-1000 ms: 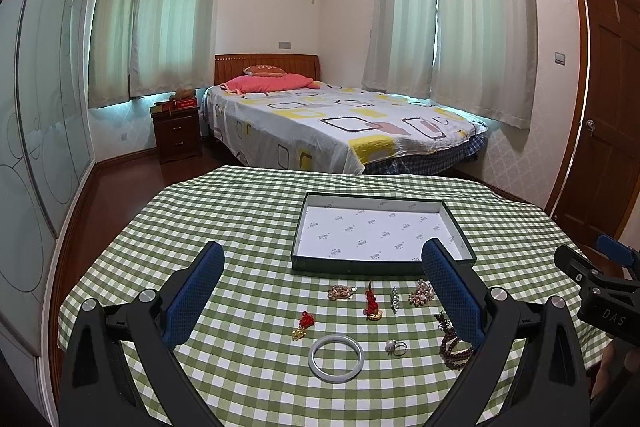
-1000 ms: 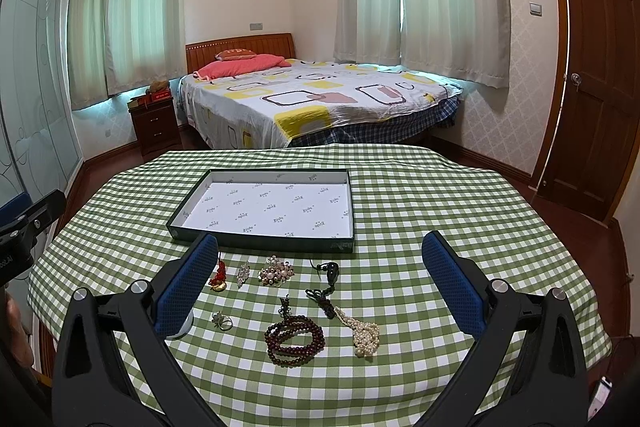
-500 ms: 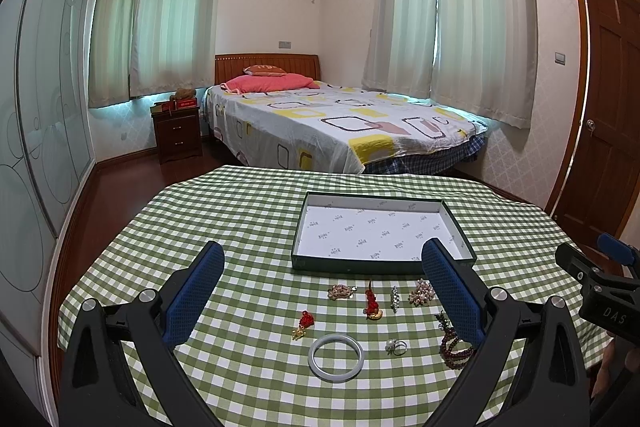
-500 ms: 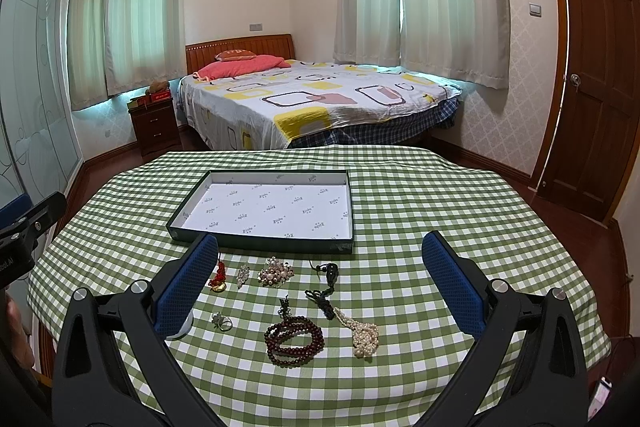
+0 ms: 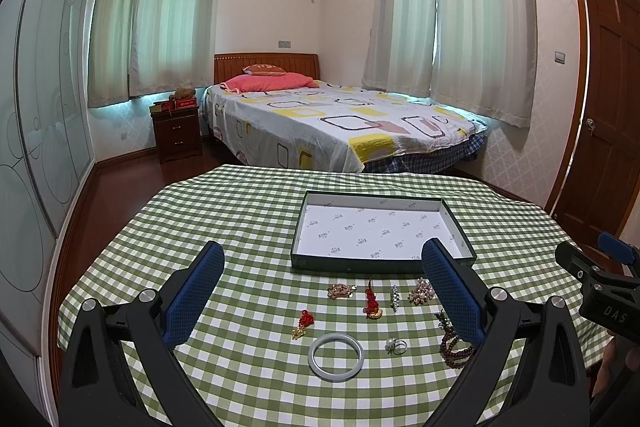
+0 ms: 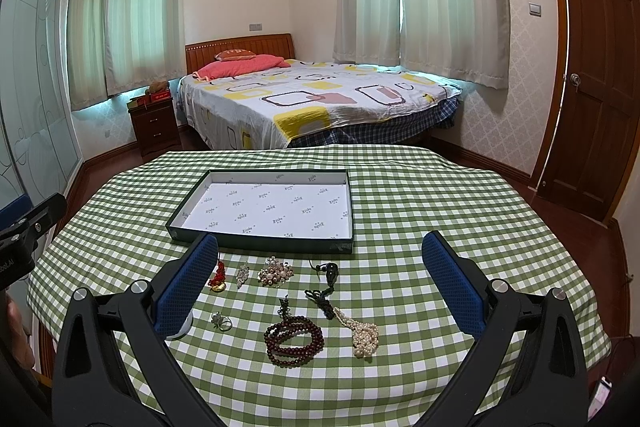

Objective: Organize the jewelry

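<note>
A shallow dark tray [image 5: 382, 265] [image 6: 260, 244] with white lining sits empty on the green checked table. Jewelry lies in front of it: a white bangle [image 5: 336, 357], a ring [image 5: 396, 345] [image 6: 222, 321], red charms [image 5: 305, 323] [image 5: 372, 303] [image 6: 218, 277], a pearl brooch [image 5: 421, 295] [image 6: 275, 271], a dark red bead bracelet [image 6: 294, 341] [image 5: 454, 345], a pearl tassel on a dark cord [image 6: 362, 335]. My left gripper [image 5: 324, 283] hovers open above the bangle side. My right gripper [image 6: 320, 275] hovers open above the beads. Neither holds anything.
The table [image 5: 240, 227] is round, its edge curving close on both sides. The other gripper's body shows at the right edge [image 5: 604, 303] of the left wrist view and the left edge [image 6: 20, 239] of the right wrist view. A bed [image 5: 340, 123] stands beyond.
</note>
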Demonstrator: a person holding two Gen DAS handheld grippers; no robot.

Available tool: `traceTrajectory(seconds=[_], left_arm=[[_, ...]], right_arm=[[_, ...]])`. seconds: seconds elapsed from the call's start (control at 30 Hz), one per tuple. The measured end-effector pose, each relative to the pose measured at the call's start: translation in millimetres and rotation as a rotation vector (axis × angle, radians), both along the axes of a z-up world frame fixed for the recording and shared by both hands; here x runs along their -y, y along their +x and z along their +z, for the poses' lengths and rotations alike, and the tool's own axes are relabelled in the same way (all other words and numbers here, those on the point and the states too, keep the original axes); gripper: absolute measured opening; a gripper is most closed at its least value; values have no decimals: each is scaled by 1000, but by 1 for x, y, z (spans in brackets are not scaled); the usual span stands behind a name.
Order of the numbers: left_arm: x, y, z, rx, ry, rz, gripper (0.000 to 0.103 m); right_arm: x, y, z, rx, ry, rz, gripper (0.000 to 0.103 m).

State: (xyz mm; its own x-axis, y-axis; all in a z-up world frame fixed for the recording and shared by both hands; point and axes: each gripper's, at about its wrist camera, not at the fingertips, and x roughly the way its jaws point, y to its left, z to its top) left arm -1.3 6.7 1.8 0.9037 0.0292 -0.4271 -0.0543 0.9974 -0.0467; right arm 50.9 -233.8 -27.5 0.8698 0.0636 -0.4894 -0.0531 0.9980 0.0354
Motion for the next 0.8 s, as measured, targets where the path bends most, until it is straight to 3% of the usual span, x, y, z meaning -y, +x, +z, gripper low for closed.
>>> traceTrajectory(seconds=[0.57, 0.8], left_arm=[[1, -1, -3, -3, 4, -3, 96], [2, 11, -21, -48, 12, -31, 96]], right_arm=[[2, 1, 1, -4, 2, -2, 100], [4, 8, -13, -12, 5, -5, 100]])
